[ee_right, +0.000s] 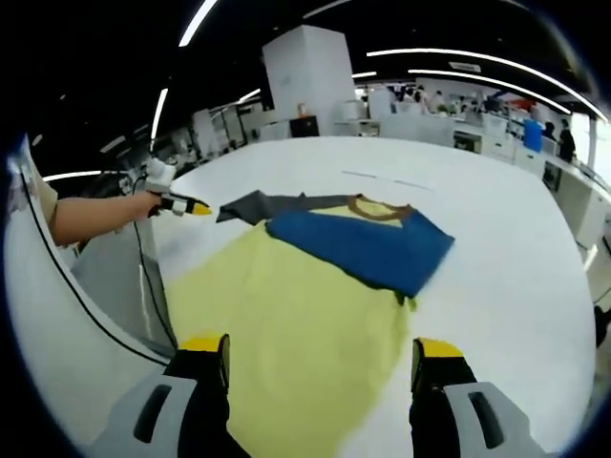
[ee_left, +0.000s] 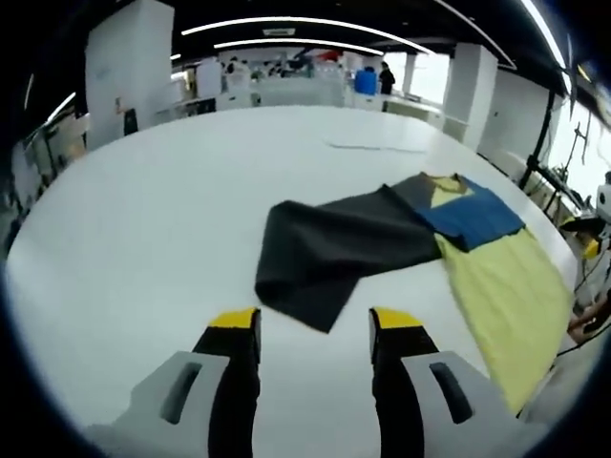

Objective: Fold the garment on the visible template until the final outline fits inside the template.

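1. A big open workroom with ceiling strip lights, white pillars and distant desks surrounds a wide white table [ee_left: 143, 239].
2. The left gripper [ee_left: 314, 329] hovers above the bare tabletop with its yellow-tipped jaws apart and nothing between them, just short of the garment's [ee_left: 401, 243] nearest dark corner.
3. The right gripper [ee_right: 320, 355] has its jaws spread too, holding nothing, over the garment's yellow hem.
4. The garment lies flat on the table: a yellow body, a blue panel folded across the chest, a brown collar, and a dark grey sleeve stretching away from the blue.
5. The left gripper view shows the grey sleeve as a broad, rumpled flap; in the right gripper view it is a thin strip beyond the blue panel.
6. The right gripper view adds a person's hand [ee_right: 143, 205] at the sleeve end of the garment, holding the other gripper there.
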Motion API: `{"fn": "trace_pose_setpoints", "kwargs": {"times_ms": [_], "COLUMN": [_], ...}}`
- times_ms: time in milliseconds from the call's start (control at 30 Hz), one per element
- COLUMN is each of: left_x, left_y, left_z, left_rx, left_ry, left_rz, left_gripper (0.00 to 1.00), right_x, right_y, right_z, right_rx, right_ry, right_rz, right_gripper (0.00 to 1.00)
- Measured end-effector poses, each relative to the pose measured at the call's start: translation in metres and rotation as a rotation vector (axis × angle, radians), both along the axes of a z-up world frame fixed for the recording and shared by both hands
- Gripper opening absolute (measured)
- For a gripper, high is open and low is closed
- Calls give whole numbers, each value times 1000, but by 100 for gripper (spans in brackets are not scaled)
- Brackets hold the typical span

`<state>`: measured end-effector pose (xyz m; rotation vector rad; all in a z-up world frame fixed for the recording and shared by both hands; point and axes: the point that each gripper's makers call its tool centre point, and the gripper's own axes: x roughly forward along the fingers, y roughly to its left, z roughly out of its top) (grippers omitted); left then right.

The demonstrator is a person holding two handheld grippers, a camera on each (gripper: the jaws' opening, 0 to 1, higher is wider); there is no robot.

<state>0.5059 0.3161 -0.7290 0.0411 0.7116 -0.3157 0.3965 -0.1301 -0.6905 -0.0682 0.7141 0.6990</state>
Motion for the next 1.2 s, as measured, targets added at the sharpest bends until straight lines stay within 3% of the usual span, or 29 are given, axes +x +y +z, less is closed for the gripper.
{"fn": "trace_pose_setpoints", "kwargs": {"times_ms": [700,1200], "left_x": [19,31], "left_y": [16,19], "left_z": [-24,-29], "left_rx": [30,5], "left_ry": [72,80], "left_rz": [46,70], "left_gripper": [31,23], "right_x": [-15,-17], "right_y": [-14,-21], "right_z": [-4,-5], "right_rx": [-35,-44], "right_ry": [24,30], "right_rz": [-24,-50], "right_gripper": [75,75]}}
